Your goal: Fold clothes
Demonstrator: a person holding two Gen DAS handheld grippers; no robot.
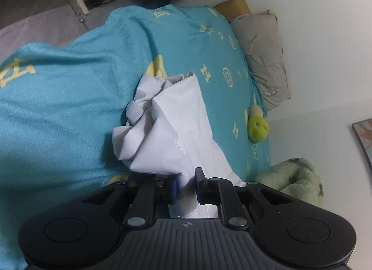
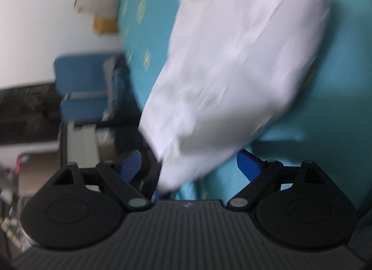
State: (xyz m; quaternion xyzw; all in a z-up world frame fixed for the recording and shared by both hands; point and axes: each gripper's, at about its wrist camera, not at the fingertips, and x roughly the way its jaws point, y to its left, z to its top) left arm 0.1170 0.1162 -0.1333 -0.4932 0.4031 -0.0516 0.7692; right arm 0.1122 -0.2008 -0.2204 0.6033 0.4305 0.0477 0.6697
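A white garment (image 1: 167, 130) lies bunched and crumpled on a teal bedspread with yellow symbols (image 1: 69, 97). My left gripper (image 1: 187, 182) is shut on the garment's near edge, and the cloth runs between its fingers. In the right wrist view the same white garment (image 2: 232, 67) is blurred by motion and hangs close in front of the camera. My right gripper (image 2: 189, 165) is open with its blue pads wide apart; the garment's lower corner dangles between them, and I cannot tell whether it touches them.
A beige pillow (image 1: 262, 55) and a mustard cushion (image 1: 234, 5) lie at the bed's far end by the white wall. A yellow-green toy (image 1: 258, 128) and a green fleece blanket (image 1: 295, 179) sit at the bed's right edge. A blue chair (image 2: 86, 86) stands beside the bed.
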